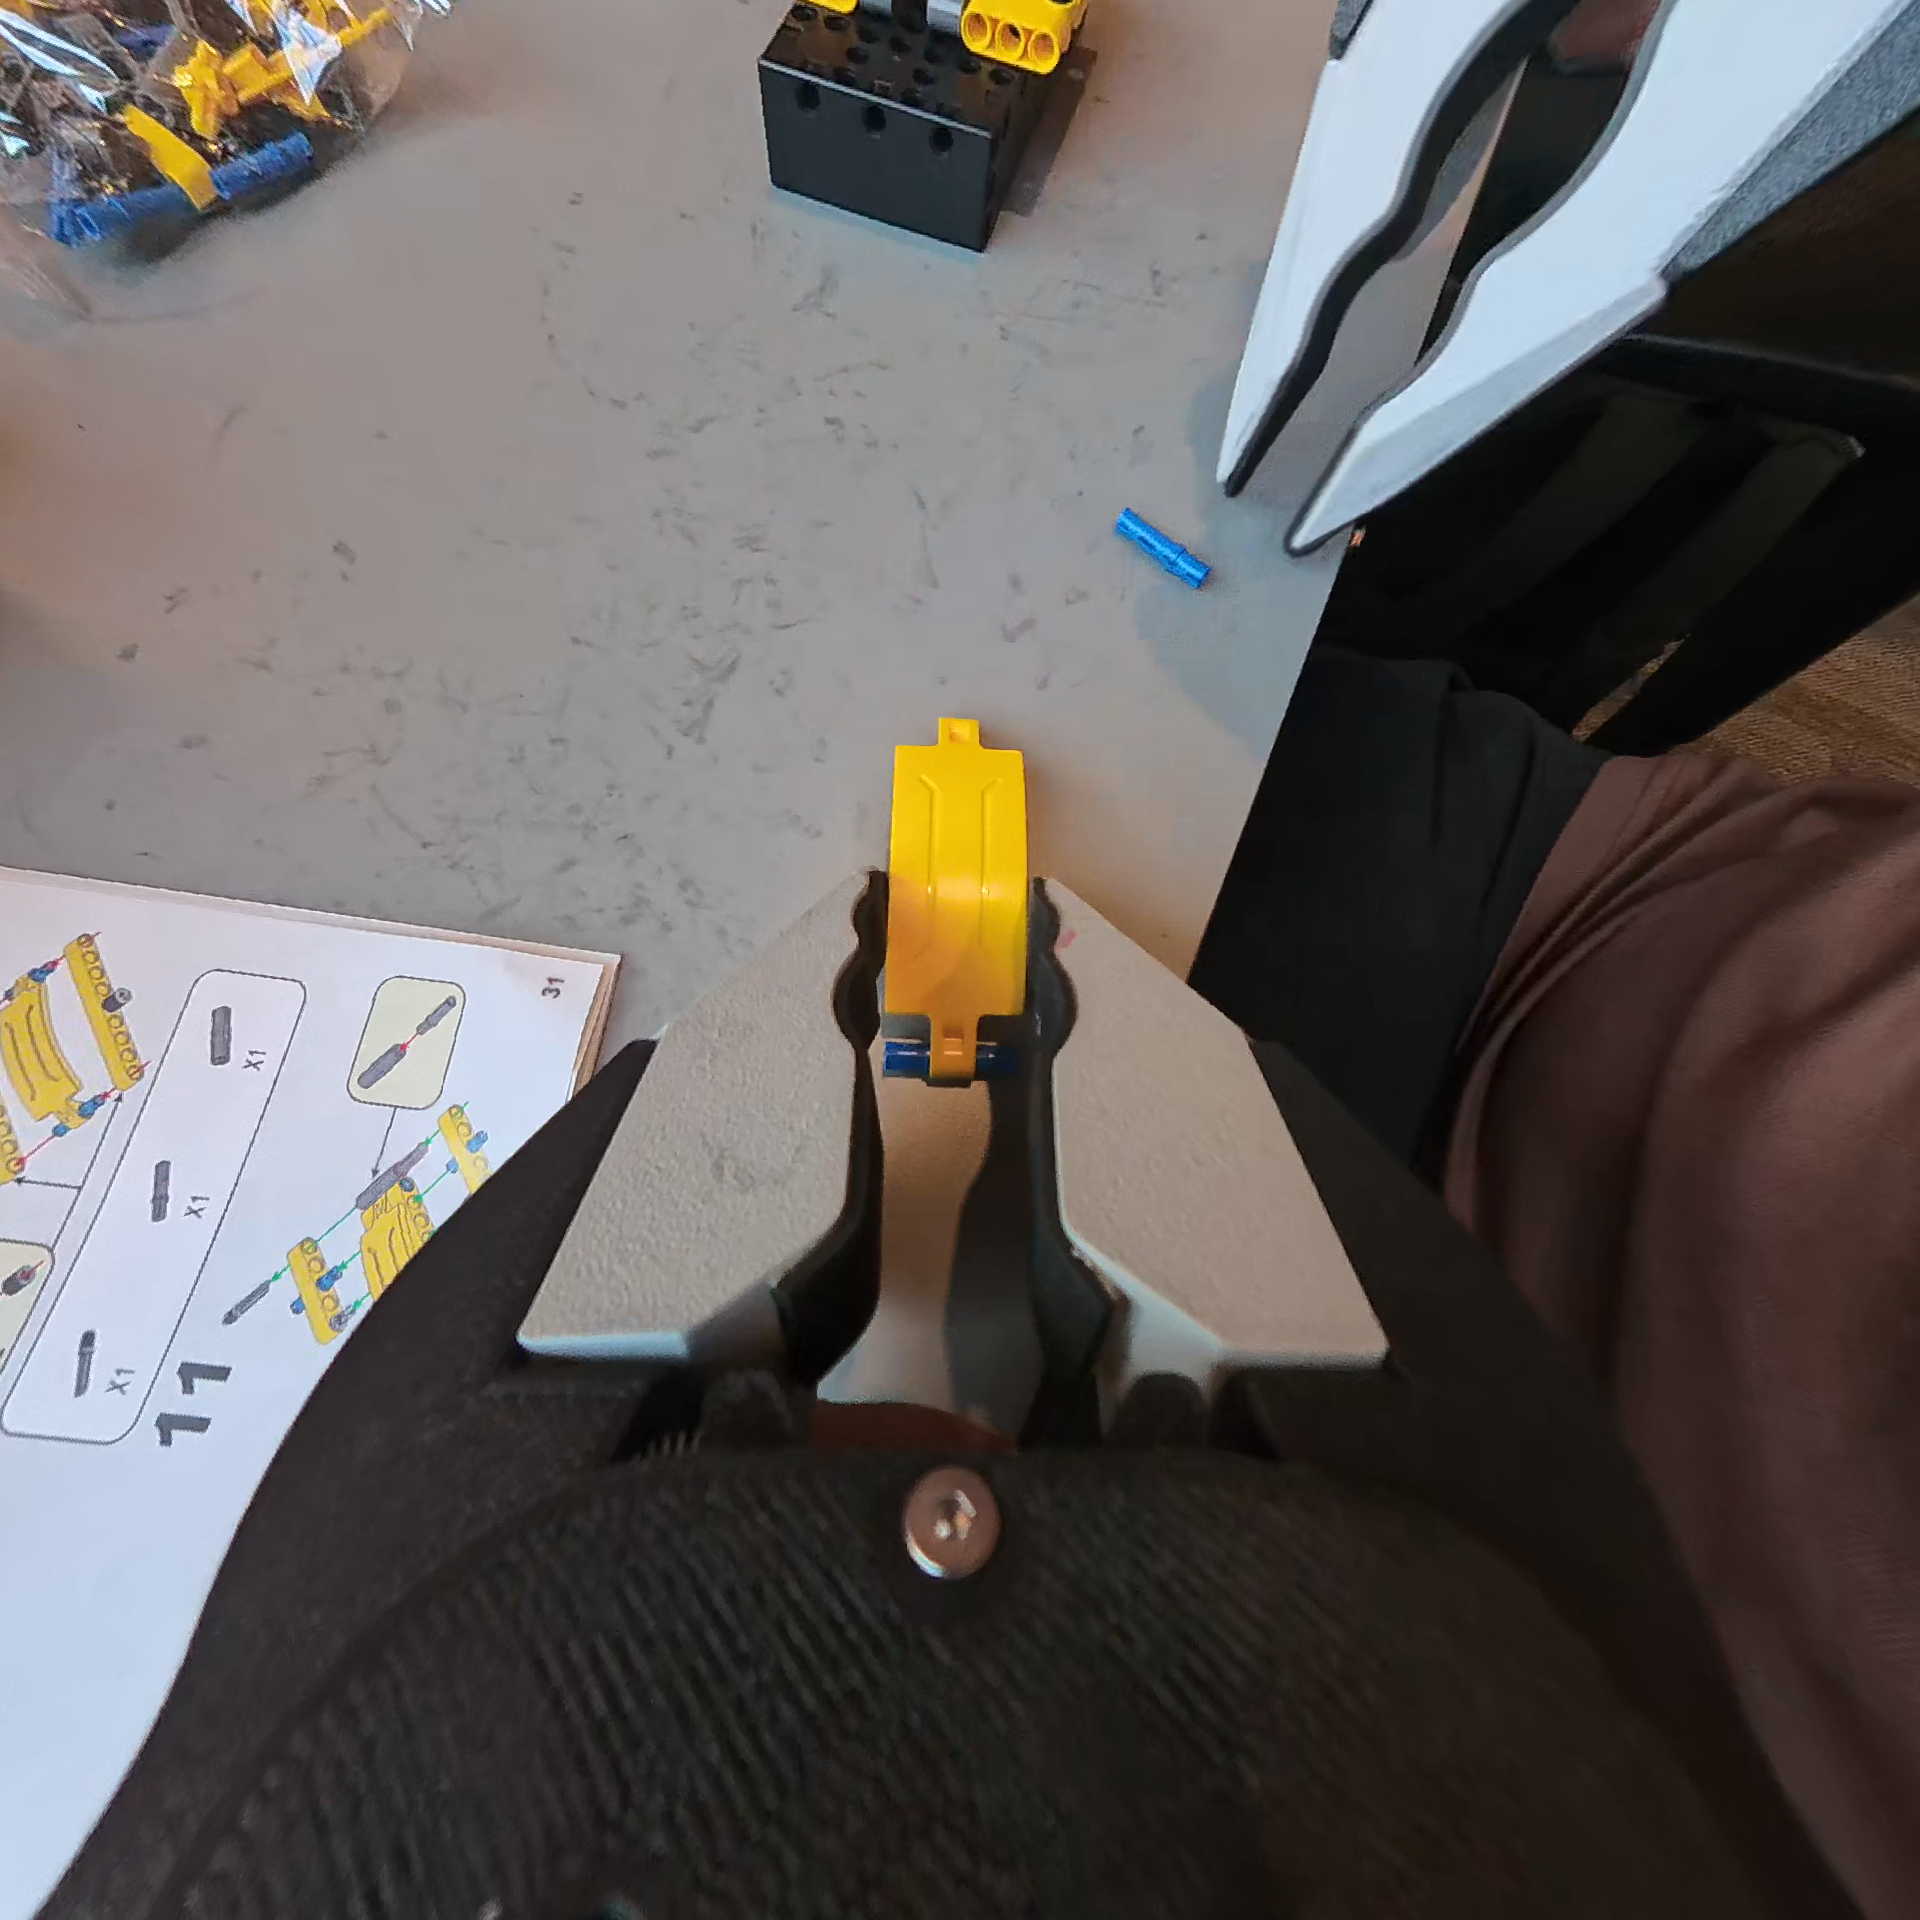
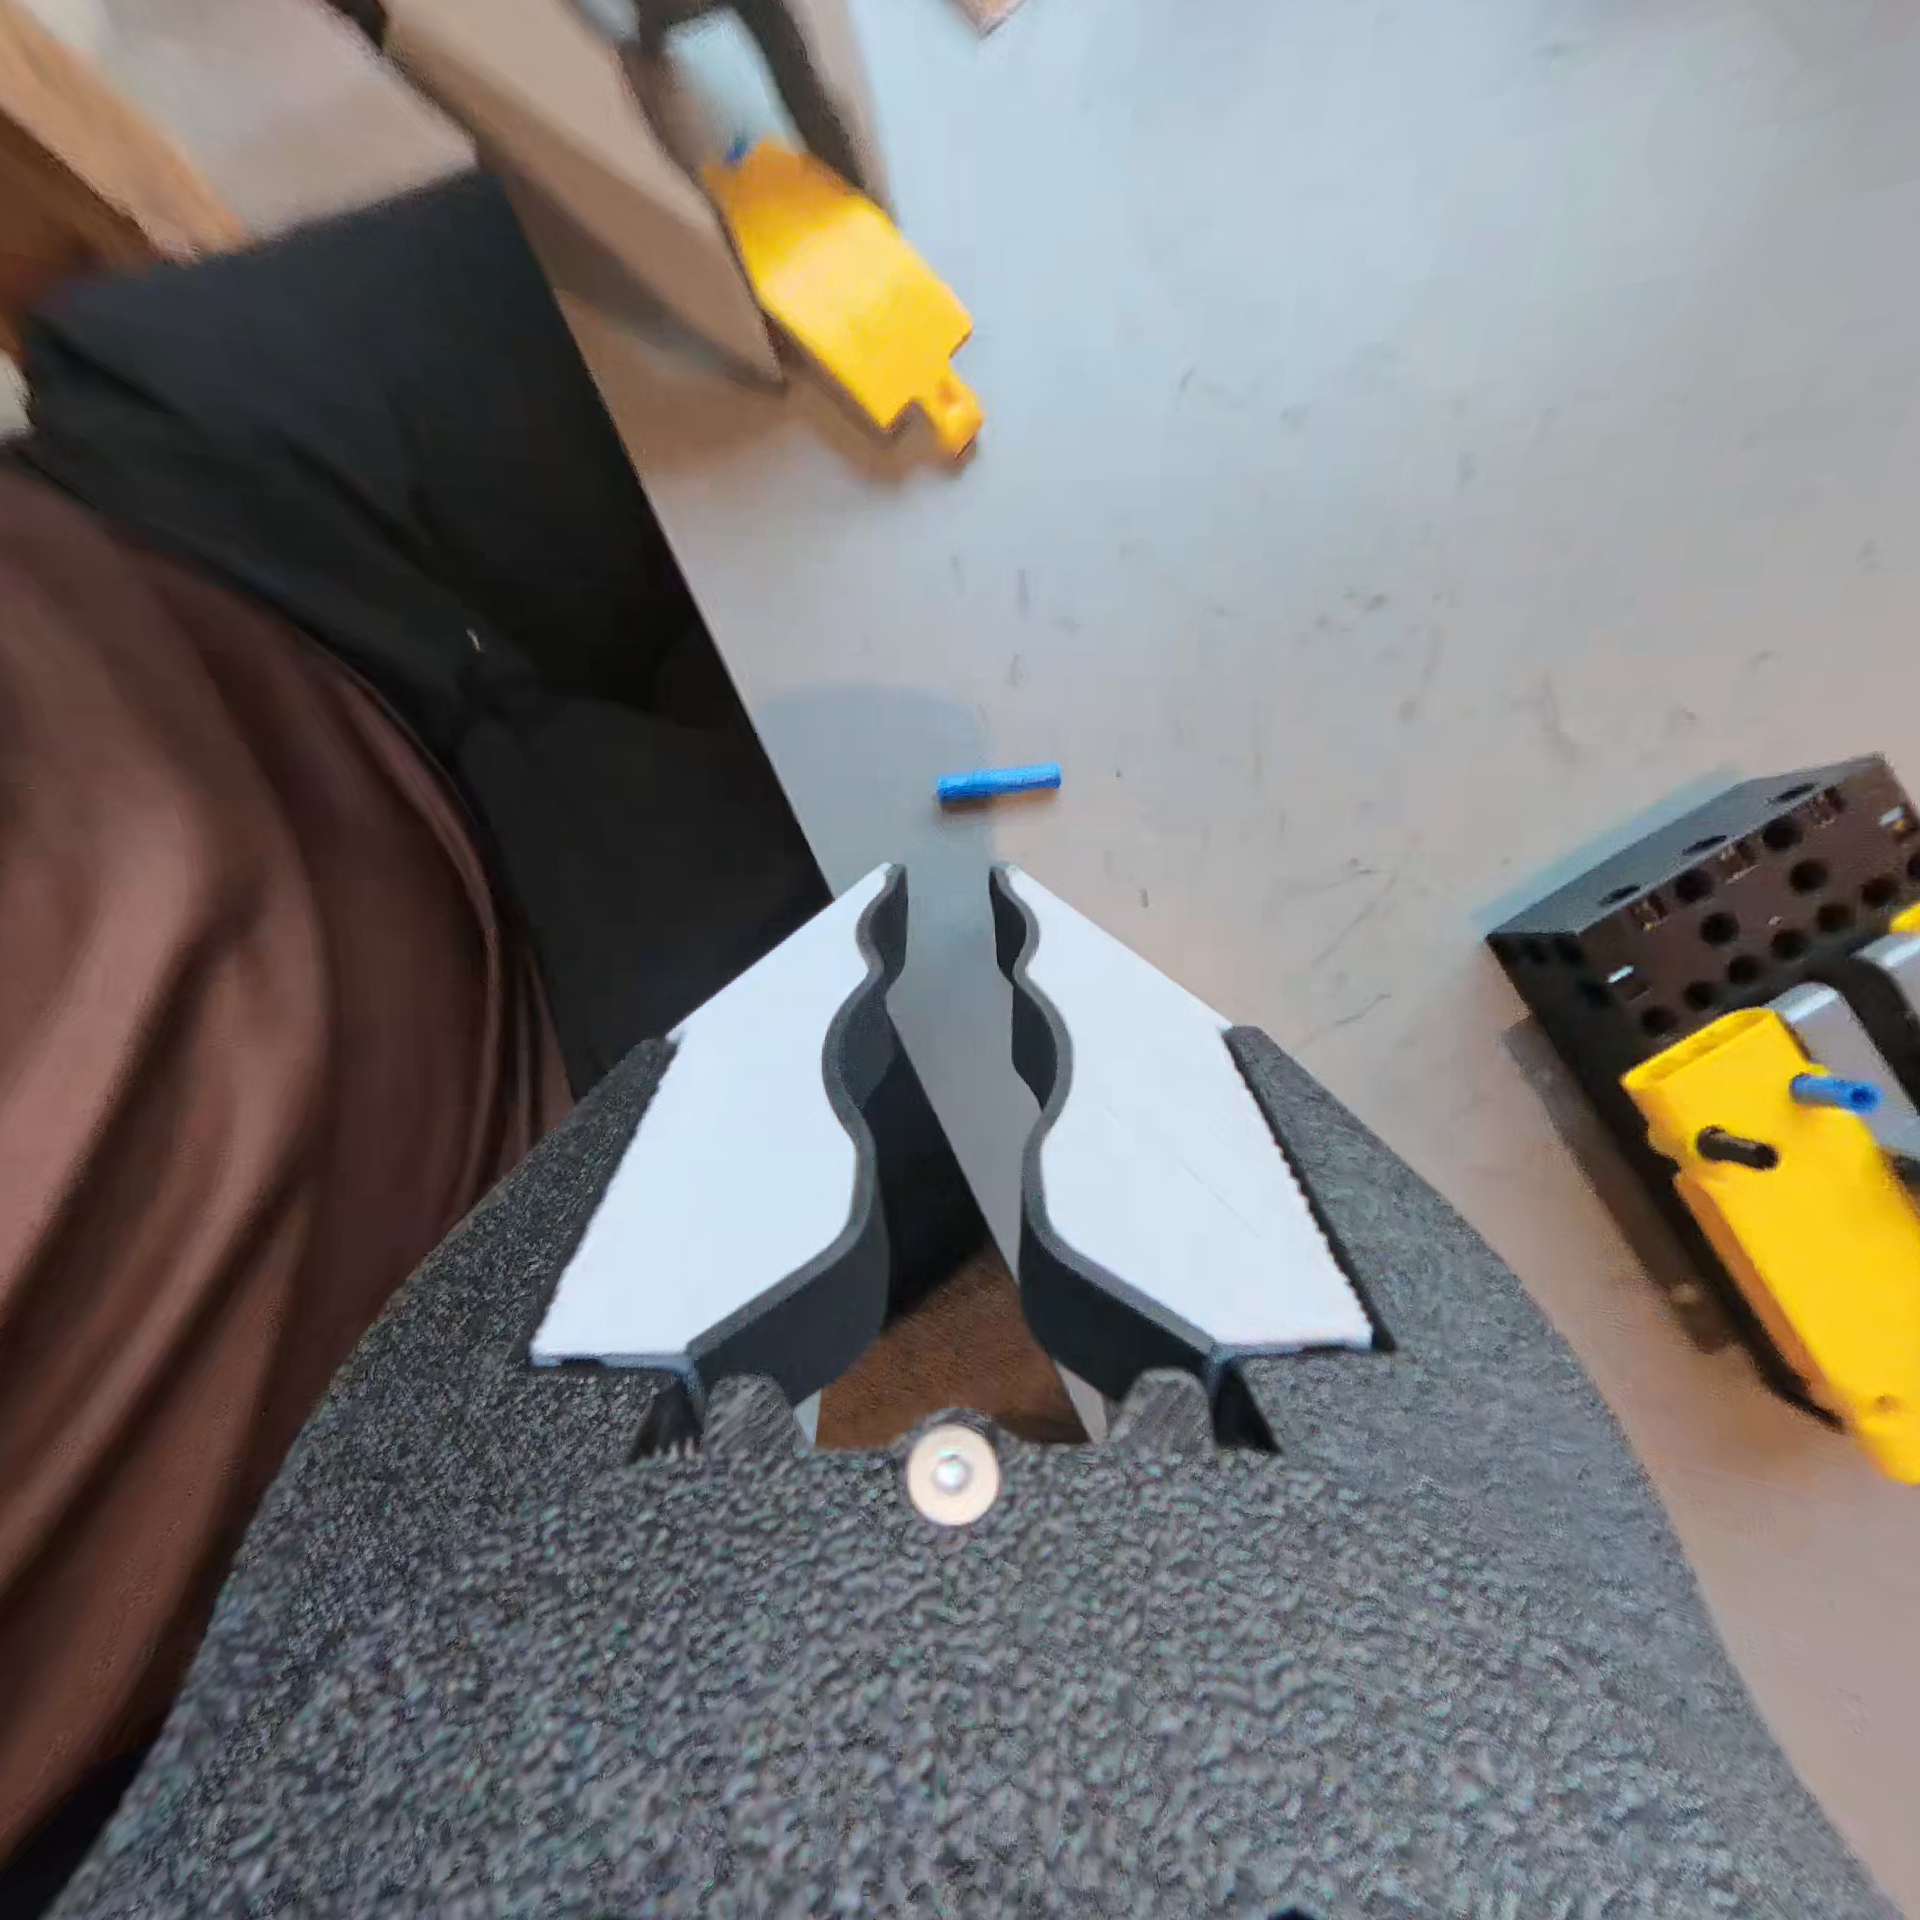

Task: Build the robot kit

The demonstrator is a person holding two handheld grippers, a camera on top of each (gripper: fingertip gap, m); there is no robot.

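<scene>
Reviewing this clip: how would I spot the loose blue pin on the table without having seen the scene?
Start at the grey table edge nearest the person. The blue pin lies alone there, just beyond the open right gripper. Unlike the blue pins on the yellow curved panel or the black block, it is attached to nothing.

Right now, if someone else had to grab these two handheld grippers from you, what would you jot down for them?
Left gripper: shut on the yellow curved panel, which has a blue pin at its near end, held above the grey table.
Right gripper: open, empty, hovering just short of the loose blue pin near the table's edge.
Black block with yellow parts stands further along the table; bag of parts and open instruction booklet lie to the left.
Done: panel picked up. Loose pin not yet gripped.
</scene>
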